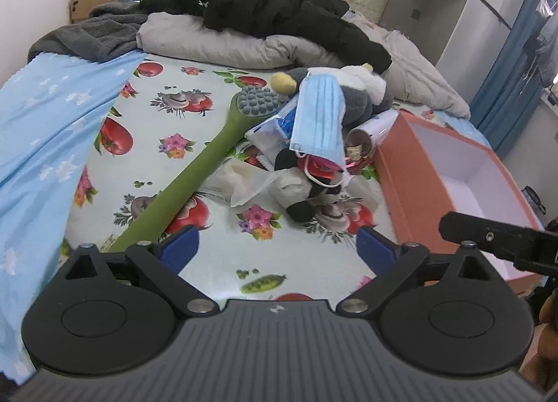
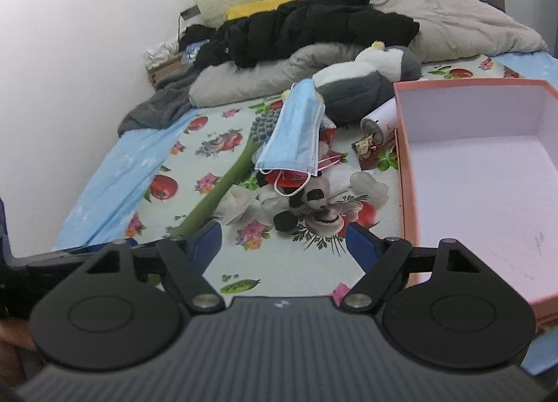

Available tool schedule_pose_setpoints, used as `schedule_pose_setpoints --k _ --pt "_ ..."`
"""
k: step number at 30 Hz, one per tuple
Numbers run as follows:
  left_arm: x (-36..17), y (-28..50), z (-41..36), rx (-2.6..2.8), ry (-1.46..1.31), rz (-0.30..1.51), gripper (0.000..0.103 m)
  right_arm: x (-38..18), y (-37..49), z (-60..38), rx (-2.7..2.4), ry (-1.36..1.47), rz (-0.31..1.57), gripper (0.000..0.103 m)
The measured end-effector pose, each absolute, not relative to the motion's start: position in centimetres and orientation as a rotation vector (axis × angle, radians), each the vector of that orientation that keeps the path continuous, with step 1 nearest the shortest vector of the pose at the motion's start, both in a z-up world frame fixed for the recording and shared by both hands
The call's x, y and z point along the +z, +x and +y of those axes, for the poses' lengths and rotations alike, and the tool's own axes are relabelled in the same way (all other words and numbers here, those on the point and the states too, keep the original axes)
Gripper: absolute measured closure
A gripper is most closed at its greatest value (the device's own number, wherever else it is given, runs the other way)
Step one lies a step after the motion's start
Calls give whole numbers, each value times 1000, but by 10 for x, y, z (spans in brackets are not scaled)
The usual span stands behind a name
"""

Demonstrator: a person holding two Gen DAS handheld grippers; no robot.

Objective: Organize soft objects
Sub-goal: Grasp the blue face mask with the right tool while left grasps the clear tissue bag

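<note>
Both grippers, left gripper (image 1: pixel 279 245) and right gripper (image 2: pixel 284 238), hang over the floral sheet (image 1: pixel 195 130) with jaws wide, nothing between them. Ahead lies the pile: panda plush (image 2: pixel 314 198) under a blue face mask (image 1: pixel 319 116) (green brush (image 1: pixel 195 172) alongside), just beside the pink box (image 2: pixel 481 172).

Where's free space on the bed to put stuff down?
Inside the orange box: bare. Also the floral sheet between both tools and the pile, and left of the green brush. Crowded around the blue mask and panda plush.
</note>
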State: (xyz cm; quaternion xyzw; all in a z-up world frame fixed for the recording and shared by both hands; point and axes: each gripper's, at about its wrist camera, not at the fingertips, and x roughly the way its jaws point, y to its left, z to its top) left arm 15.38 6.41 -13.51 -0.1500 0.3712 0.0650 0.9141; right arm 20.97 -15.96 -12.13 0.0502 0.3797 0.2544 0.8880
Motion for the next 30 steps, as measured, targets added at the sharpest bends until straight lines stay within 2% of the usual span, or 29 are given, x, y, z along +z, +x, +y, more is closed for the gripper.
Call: schedule_pose_setpoints --k 7,11,13,18,21,23,26,27,29,30 --pt "-175 197 83 141 -274 795 19 -140 254 -132 554 104 787 23" --pt "-196 220 90 144 -262 813 22 -148 286 -113 554 104 787 23" --pt "-207 231 94 141 -260 823 26 -154 302 -104 543 97 797 29" --pt "-226 250 98 154 -245 836 33 -170 335 -87 516 95 816 32" --pt "-235 259 102 153 -258 840 38 -176 348 -80 502 89 803 32" --pt "-242 265 106 155 -277 844 46 -181 356 -73 498 69 789 33" --pt "-248 269 108 158 -285 846 52 -188 366 -64 499 51 790 41" --pt "-248 271 108 159 -288 843 53 -190 369 -61 494 41 793 48" --pt "-248 272 110 160 -300 833 68 -192 372 -58 497 36 800 62" --pt "-248 272 111 161 -304 828 70 -192 373 -58 499 37 795 74"
